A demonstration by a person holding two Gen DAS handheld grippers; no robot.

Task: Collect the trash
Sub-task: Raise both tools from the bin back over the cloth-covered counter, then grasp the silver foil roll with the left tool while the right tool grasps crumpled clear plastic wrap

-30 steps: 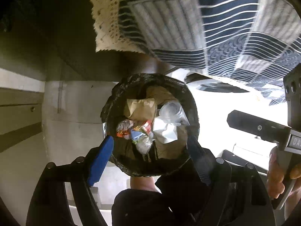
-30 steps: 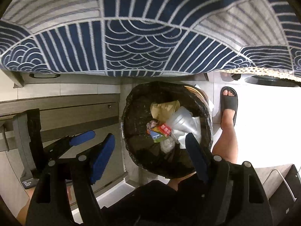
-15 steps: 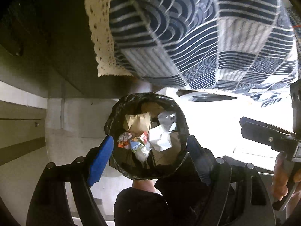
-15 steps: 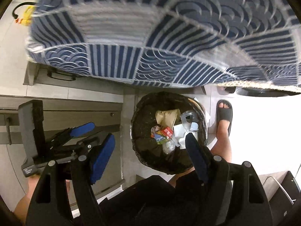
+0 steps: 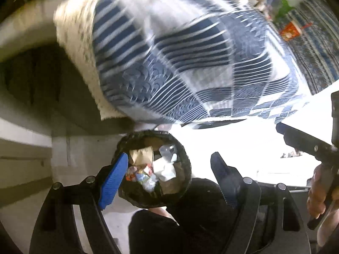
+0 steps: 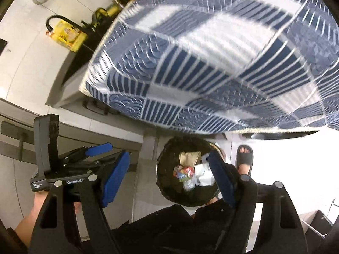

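Blue rubber pads line both my tongs, and both sets stand wide apart with nothing between them. My left tongs (image 5: 167,180) and my right tongs (image 6: 169,177) point steeply down, because the place where trash ends up sits on the floor at my feet. Below them, past my dark-clothed legs, is a round bin (image 5: 184,182) lined with a black bag, standing just beside my sandalled foot (image 6: 244,158) so I can drop things in without stepping away. Inside lie a brown paper bag (image 5: 142,154), crumpled white paper (image 5: 165,169), clear plastic and small bright wrappers (image 5: 137,172); I judge those are already collected. Farther off, above the bin, hangs the edge of a blue-and-white patterned cloth (image 6: 211,67) covering a surface. On its far top, blurred, I make out a red packet (image 5: 290,30) and other litter, likely what I should fetch next with empty tongs.
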